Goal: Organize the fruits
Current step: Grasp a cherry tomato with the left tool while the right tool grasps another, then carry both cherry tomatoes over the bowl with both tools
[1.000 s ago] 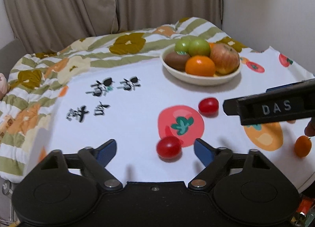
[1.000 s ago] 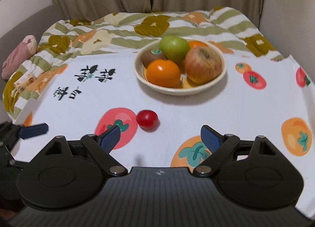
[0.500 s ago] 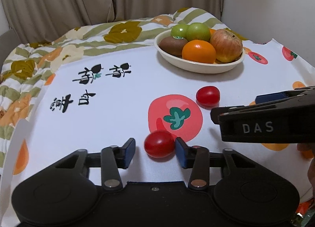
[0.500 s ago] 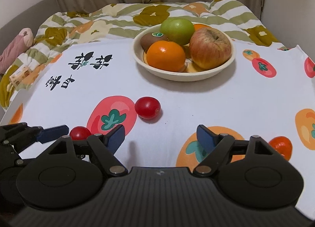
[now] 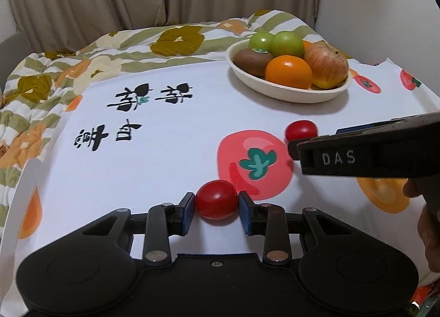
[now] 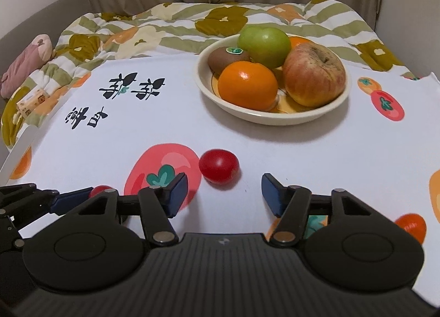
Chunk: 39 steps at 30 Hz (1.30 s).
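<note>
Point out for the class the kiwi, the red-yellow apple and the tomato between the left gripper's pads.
kiwi [image 6: 227, 56], right wrist view, on its brown skin below the sticker.
red-yellow apple [image 6: 313, 74], right wrist view, on its front face.
tomato [image 5: 216, 203], left wrist view, on its middle.

We see the far cherry tomato [image 5: 301, 130] half covered at 5 o'clock by the right gripper [image 5: 297, 149] | held tomato [image 6: 100, 190] mostly hidden behind finger linkage | small orange fruit [image 6: 411, 227] partly hidden behind gripper body
</note>
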Tool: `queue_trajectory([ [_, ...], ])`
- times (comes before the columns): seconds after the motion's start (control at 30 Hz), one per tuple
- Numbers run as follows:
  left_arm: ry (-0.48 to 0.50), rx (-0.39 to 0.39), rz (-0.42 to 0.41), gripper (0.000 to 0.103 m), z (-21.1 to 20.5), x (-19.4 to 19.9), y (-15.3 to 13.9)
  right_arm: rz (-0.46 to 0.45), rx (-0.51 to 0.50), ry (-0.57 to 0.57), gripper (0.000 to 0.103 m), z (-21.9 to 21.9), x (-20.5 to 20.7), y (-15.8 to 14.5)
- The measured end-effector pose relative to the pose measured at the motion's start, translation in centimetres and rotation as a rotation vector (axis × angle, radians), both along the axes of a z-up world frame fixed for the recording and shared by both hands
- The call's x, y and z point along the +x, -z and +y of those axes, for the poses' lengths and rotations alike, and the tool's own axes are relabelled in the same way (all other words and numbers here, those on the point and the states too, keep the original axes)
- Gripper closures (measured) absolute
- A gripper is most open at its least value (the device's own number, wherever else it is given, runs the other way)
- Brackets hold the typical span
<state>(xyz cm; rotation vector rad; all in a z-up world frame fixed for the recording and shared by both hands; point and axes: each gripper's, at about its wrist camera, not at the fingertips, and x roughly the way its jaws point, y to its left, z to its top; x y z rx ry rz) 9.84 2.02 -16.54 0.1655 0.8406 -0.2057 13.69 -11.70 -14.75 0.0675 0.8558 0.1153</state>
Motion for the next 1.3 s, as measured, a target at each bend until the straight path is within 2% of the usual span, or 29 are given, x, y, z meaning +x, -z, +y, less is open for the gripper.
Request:
queue_trajectory([
  [0.33,-0.04,-0.001,-0.007,0.065,1.5,0.0,-0.3,0.005,-0.005,-0.003,0.04,0.9,1.7,0.7],
  [0.43,-0.042,0.0,-0.012,0.065,1.7,0.0,-0.5,0.009,-0.012,-0.004,0.053,1.1,2.1,0.9],
  [0.9,-0.033,-0.004,-0.047,0.065,2.1,-0.9,-2.7,-0.032,0.014,-0.023,0.053,1.9,0.9,-1.5],
  [1.3,0.04,-0.011,-0.12,0.066,2.0,0.4,-8.2,-0.073,0.03,-0.018,0.053,0.8,-1.1,-7.1],
])
